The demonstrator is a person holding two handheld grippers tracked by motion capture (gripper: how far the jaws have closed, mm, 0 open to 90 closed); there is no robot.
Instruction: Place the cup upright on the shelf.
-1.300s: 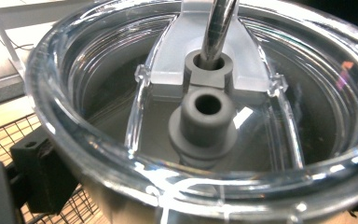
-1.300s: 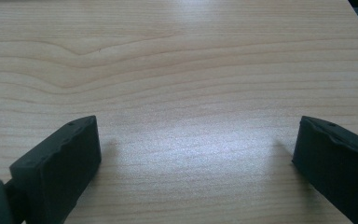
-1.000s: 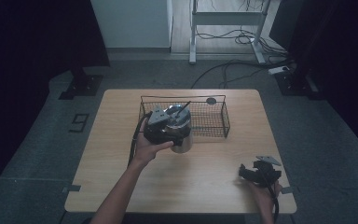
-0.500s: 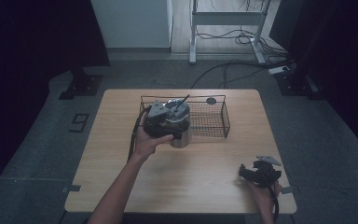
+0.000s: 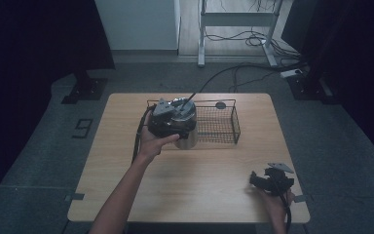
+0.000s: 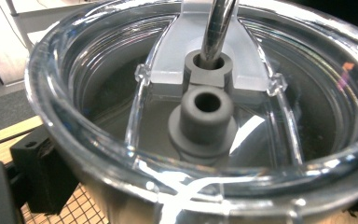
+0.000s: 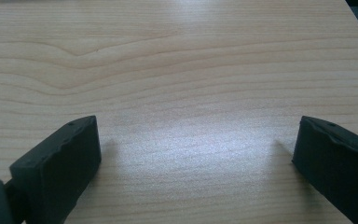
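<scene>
Standing beside the tumbler (image 5: pixel 187 127), a wire basket (image 5: pixel 219 126) flanks it.

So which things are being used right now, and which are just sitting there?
In use:
- shiny metal tumbler with clear plastic lid and metal straw
- left gripper, clamped on the tumbler
- black wire basket

Just sitting:
- right gripper, open on the wooden table
- small dark round disc

The right claw (image 7: pixel 196 154) looks along a pale wooden worktop (image 7: pixel 182 70). Its two black jaws stand wide apart, one at each lower corner, with bare wood grain between them. Both jaws sit just over the worktop, each casting a faint shadow on it.
</scene>
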